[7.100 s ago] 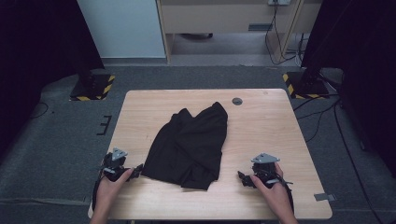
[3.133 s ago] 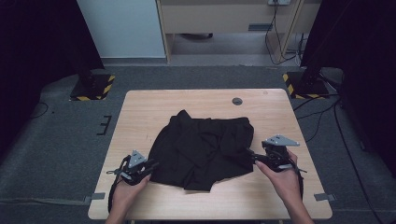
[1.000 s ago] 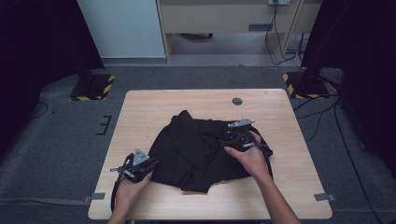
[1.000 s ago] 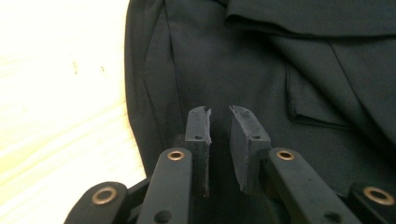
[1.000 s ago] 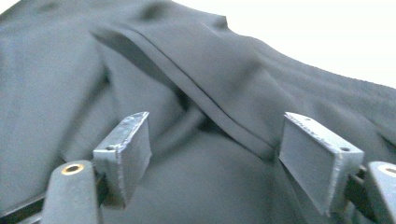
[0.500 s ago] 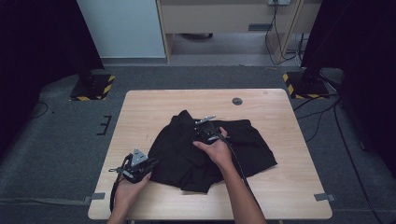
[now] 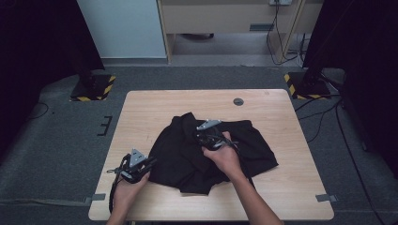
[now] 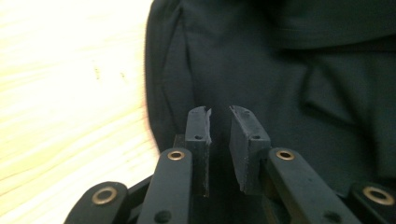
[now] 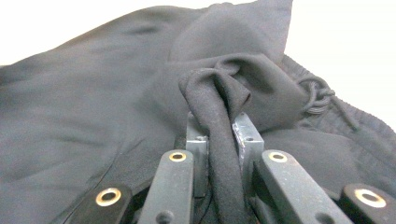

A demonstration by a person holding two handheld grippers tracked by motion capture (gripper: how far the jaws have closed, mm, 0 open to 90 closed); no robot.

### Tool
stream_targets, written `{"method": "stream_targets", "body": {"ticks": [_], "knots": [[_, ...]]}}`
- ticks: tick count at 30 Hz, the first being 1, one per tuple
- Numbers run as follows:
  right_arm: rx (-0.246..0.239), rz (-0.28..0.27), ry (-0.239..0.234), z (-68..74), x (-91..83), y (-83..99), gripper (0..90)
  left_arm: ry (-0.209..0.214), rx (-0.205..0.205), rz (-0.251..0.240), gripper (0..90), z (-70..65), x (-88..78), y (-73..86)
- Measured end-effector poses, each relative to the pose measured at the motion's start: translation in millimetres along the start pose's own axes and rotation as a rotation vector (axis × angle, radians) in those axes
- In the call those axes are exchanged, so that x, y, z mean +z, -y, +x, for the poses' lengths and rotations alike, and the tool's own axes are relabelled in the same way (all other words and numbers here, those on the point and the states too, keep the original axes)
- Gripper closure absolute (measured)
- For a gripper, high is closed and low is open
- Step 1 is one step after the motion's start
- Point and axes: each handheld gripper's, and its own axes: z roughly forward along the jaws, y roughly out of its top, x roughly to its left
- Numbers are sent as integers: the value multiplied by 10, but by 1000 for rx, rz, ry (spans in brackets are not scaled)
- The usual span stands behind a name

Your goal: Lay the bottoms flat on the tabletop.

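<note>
A pair of black shorts [image 7: 256, 145] lies crumpled on the middle of the wooden table [image 7: 150, 108]. My right gripper [image 7: 202, 137] is over the garment's centre, shut on a bunched fold of the shorts [image 9: 93, 93] that rises between its jaws [image 9: 220, 126]; the drawstring waistband [image 9: 322, 100] lies just beyond. My left gripper [image 7: 150, 162] is at the shorts' lower left edge. Its jaws [image 8: 219, 116] stand a narrow slit apart over the dark cloth [image 8: 289, 93], which seems pinched low between them.
A small dark round cap [image 7: 238, 101] sits in the tabletop near the far edge. Bare wood runs along the table's left side and front. Black stands with yellow striped bases [image 7: 91, 89] flank the table on the grey floor.
My right gripper has carried the right side of the shorts leftward over the garment, from the right edge to the centre. The left gripper has stayed at the lower left edge.
</note>
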Motion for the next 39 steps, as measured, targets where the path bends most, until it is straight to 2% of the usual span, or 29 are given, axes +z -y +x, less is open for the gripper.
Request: {"method": "stream_targets", "body": {"ticks": [4,5,7,10,12,14,15,16,17,18,20,22,23,25,26,27,28,29,31,32,33,34,35,36,37,38,39], "knots": [[-53,-24,-29,122,-397,145,801,-17,-2,0,770,38,-28,8],[-49,-39,-37,146,-506,226,801,-19,-3,2,770,42,-29,11],[-38,-33,-51,170,-602,368,801,-25,0,6,769,44,-28,15],[-22,-4,-58,179,-584,521,801,-30,2,12,764,40,-14,19],[1,36,-54,133,-411,721,799,-32,8,17,758,20,-3,21],[37,38,-60,83,-323,793,795,-34,18,21,756,1,1,21],[37,38,-60,83,-323,793,795,-36,24,24,756,-7,2,22],[69,47,-75,28,-259,838,775,-37,27,29,749,-10,3,24],[69,47,-75,28,-259,838,775,-37,28,31,749,-12,7,28],[77,42,-81,9,-269,835,737,-39,29,32,745,-12,9,31],[75,28,-81,-19,-339,798,580,-38,30,30,736,-6,11,35],[88,-6,-77,-86,-512,726,435,-40,29,29,729,1,10,39],[88,-36,-52,-172,-699,667,332,-46,32,28,719,4,12,41],[102,-62,-35,-283,-861,626,256,-48,32,28,711,5,12,40],[102,-62,-35,-283,-861,626,256,-49,31,27,711,5,14,40],[138,-89,5,-476,-1044,590,230,-50,36,31,703,0,17,41],[138,-89,5,-476,-1044,590,230,-50,36,31,702,0,17,41],[153,-92,24,-574,-1102,584,215,-50,39,34,702,-4,18,40],[164,-97,89,-890,-1179,608,205,-54,45,35,693,-19,18,37],[164,-97,89,-890,-1179,608,205,-55,48,34,693,-27,19,36],[194,-72,126,-1113,-1155,654,216,-56,52,33,680,-36,21,35],[194,-72,126,-1113,-1155,654,216,-57,61,34,680,-43,20,33],[214,-63,141,-1218,-1133,684,246,-59,69,34,675,-48,17,32],[239,-49,164,-1413,-1072,756,375,-58,70,33,658,-50,18,33],[239,-49,164,-1413,-1072,756,375,-55,62,27,658,-54,19,33],[255,-47,170,-1500,-1033,794,443,-51,59,22,653,-59,18,34],[269,-37,165,-1646,-938,874,529,-46,64,26,650,-68,12,29]]}}
